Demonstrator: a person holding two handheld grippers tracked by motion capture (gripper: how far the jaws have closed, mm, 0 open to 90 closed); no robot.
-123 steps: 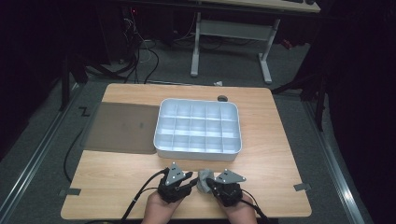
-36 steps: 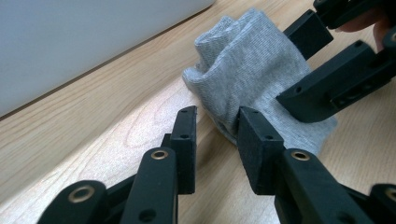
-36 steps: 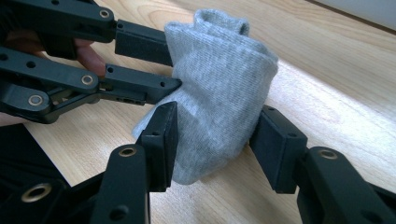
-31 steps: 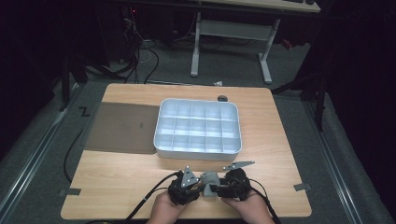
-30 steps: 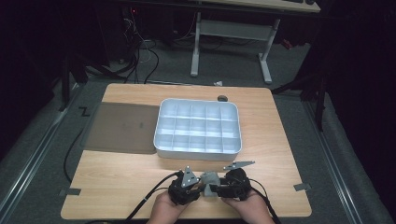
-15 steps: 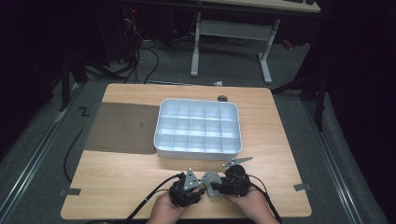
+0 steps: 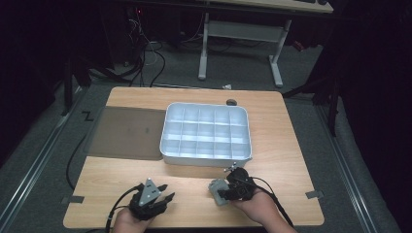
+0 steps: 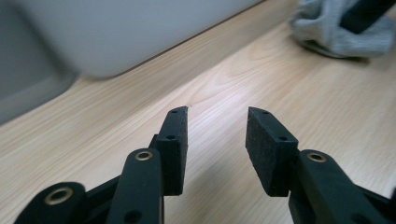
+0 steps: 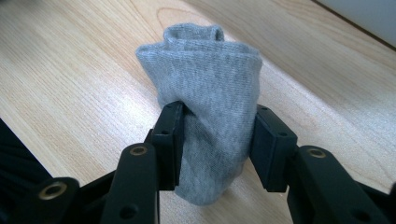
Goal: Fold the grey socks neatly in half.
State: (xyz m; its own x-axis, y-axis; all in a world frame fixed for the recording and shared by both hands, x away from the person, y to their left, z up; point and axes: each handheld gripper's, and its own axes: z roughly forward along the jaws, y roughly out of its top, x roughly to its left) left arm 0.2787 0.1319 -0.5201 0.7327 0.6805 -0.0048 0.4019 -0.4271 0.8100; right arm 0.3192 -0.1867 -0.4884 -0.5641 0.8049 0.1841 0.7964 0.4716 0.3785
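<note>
Looking like a lab test cell: dark room, lone wooden desk [image 7: 145,170] sitting on grey carpet, cable bundle [image 7: 145,43] trailing at 11 o'clock, adjustable desk frame [image 7: 240,43] standing at 12.

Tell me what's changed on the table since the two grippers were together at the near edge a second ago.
The left gripper has slid away to the left along the near edge, its jaws just opening with nothing between them. The right gripper stayed put, its jaws closing in on the folded grey sock, which it now holds alone. The white divided tray and the dark mat have not moved.
</note>
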